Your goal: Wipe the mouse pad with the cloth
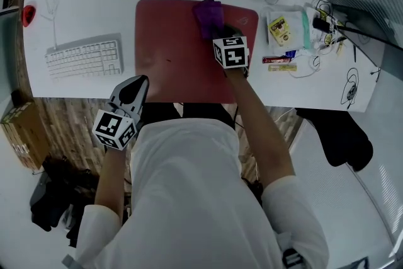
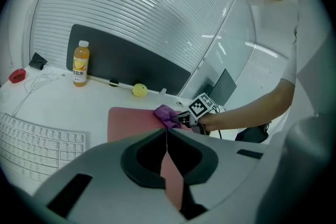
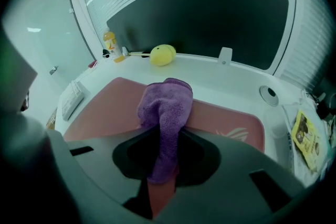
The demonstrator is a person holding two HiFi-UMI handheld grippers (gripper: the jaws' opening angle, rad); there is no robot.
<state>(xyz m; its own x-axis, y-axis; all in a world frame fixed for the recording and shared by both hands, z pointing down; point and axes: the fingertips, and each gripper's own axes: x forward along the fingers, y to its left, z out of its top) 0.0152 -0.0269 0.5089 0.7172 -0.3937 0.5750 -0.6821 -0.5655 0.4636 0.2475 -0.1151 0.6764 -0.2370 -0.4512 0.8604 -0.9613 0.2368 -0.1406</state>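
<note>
Purple terry cloth (image 3: pixel 167 107), bunched into a soft roll, is pinched by one end between the jaws of the right claw (image 3: pixel 163 168), and the rest of it lies on the dull red rectangular mouse pad (image 1: pixel 176 53), close to the pad's far edge and right of its middle. From where I stand this looks like the wiping step itself, with the cloth set down at the far side of the pad and most of the surface between it and the person yet to be covered. I would say the next move calls for drawing the cloth toward the near edge or sweeping it leftward, pressing low enough that the fabric rubs the pad instead of skimming it, and holding the pinch firm so the roll does not slip out. The left claw (image 1: pixel 140 82) has its jaws pressed together on nothing and sits at the near edge of the white table (image 1: pixel 94 16), just beside the pad's near left corner; whether it touches the pad I cannot tell. The pad lies flat, with a pale logo at its far right corner and a small dark speck left of centre. A white keyboard (image 1: pixel 84 58) lies to its left.
</note>
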